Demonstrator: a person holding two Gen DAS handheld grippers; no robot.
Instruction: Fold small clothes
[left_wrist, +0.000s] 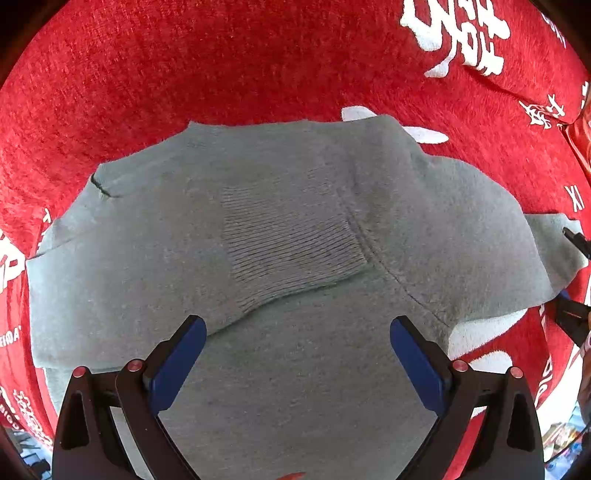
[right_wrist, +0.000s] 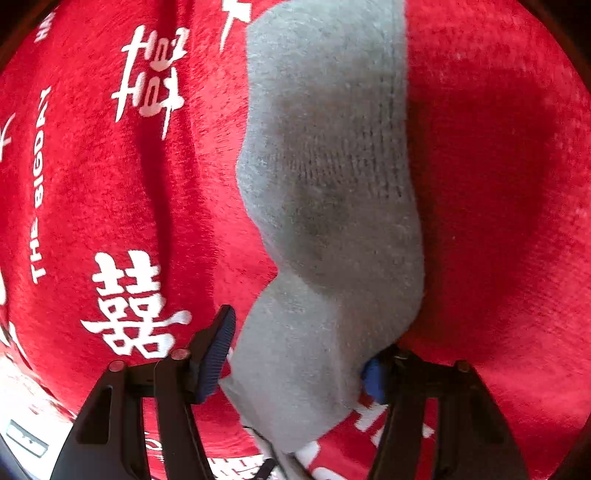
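Observation:
A grey sock (left_wrist: 288, 229) lies flat on a red cloth with white characters (left_wrist: 221, 74). Its ribbed cuff part is folded over the middle. My left gripper (left_wrist: 297, 339) hovers over the sock's near part, jaws wide apart and empty. In the right wrist view the same grey sock (right_wrist: 332, 192) stretches away from my right gripper (right_wrist: 299, 354). Its near end lies between the two blue pads (right_wrist: 218, 354), which stand apart; the right pad is partly hidden by the cloth. The right gripper's tips also show at the far right of the left wrist view (left_wrist: 576, 280).
The red cloth (right_wrist: 110, 184) covers the whole surface and has a few creases. A white surface with a small dark object (right_wrist: 26, 439) shows at the lower left edge of the right wrist view.

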